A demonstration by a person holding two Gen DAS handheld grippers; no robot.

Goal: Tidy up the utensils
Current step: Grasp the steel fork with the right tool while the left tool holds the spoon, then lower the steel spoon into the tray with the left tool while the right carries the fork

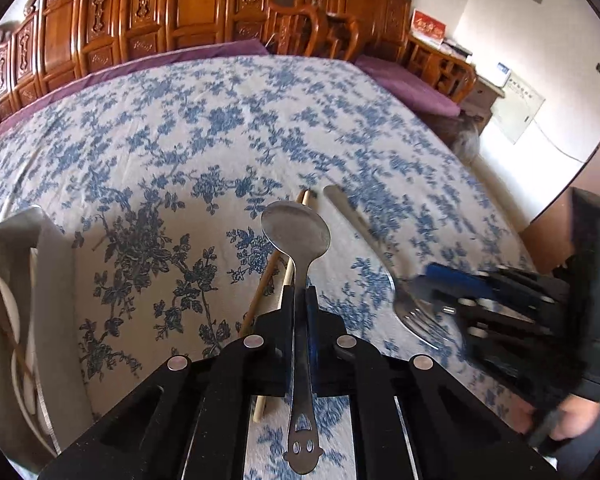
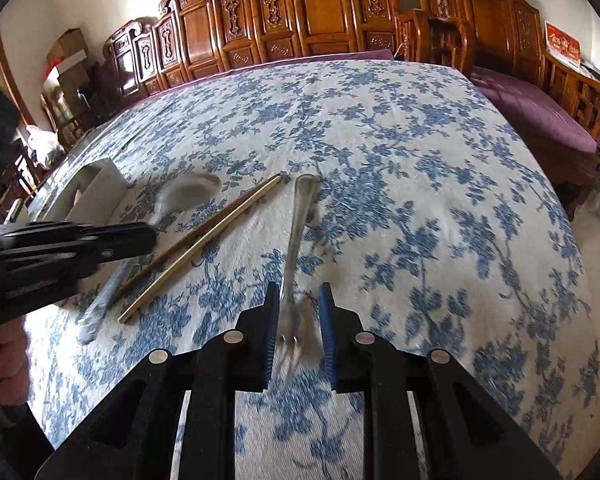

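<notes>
Left wrist view: the left gripper (image 1: 300,294) is clamping a single steel spoon (image 1: 296,232) by its handle, bowl pointing forward and lifted off the floral tablecloth (image 1: 204,128). A white organizer tray (image 1: 52,280) is sitting at the left edge, already holding what looks like a wooden utensil. One pair of chopsticks (image 1: 274,276) is lying under the raised spoon, and one fork (image 1: 384,272) is resting to the right, where the right gripper (image 1: 440,300) is blurring in at its tines. The step in hand appears to be carrying the spoon to the tray; the next move is likely calling for a swing left and a release into a compartment.

Right wrist view: the right gripper (image 2: 299,320), jaws standing apart, is straddling the fork (image 2: 296,248) near its neck, not yet closed on it. Two chopsticks (image 2: 208,240) are lying just left, beside the left gripper (image 2: 140,236) holding the spoon (image 2: 188,192), with the tray (image 2: 96,188) beyond.
</notes>
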